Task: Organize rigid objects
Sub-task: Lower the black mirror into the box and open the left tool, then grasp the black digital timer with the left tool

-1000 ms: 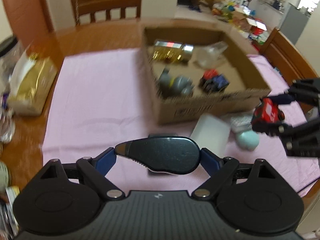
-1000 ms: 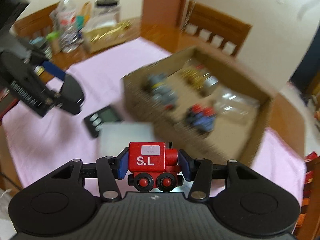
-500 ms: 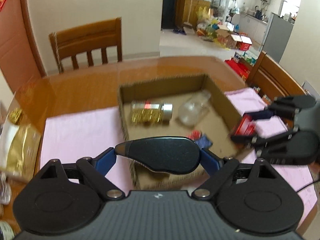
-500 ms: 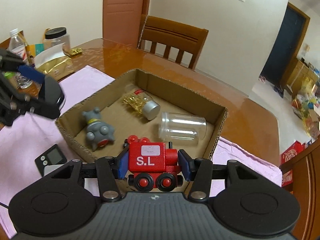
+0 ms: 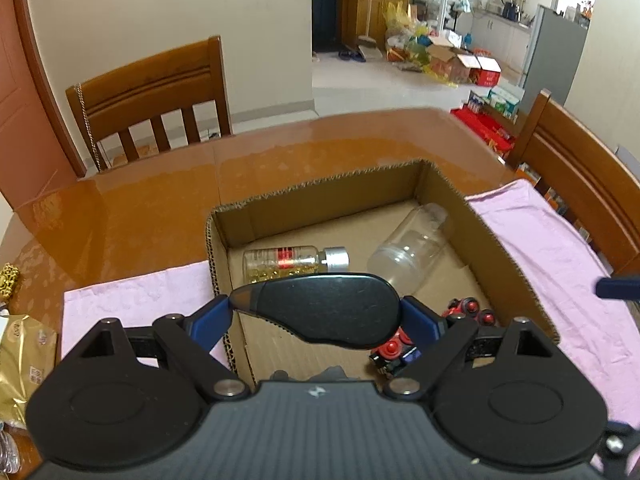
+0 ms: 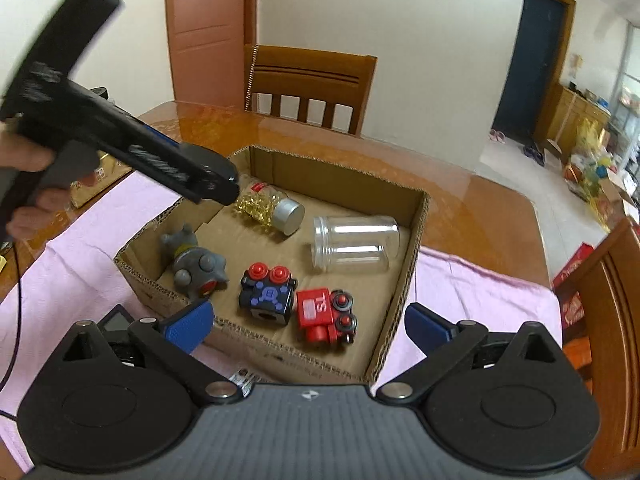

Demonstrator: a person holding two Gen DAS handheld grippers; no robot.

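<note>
Now the right tongs [image 6: 308, 322] have just sprung wide, with nothing between the blue pads; the red train [image 6: 326, 316] lies on its side on the floor of the box [image 6: 416, 240], just beside the dark blue block toy [image 6: 267, 290]. The box sits on a pink cloth [image 6: 480, 292] on the wooden desk [image 5: 160, 200]. Also in the box are a grey figure [image 6: 192, 258] by the left wall, a bottle of yellow capsules [image 6: 268, 206] and a clear jar [image 6: 354, 244], both lying down near the far side. The left tongs [image 5: 316, 316] are clamped on a black mouse [image 5: 324, 308], pads pressing on its two ends, held over the near part of the box. In the right view a hand [image 6: 24, 184] grips the handle of the left tool above the box's left corner. A small black timer [image 6: 116, 320] lies on the cloth outside the near wall.
</note>
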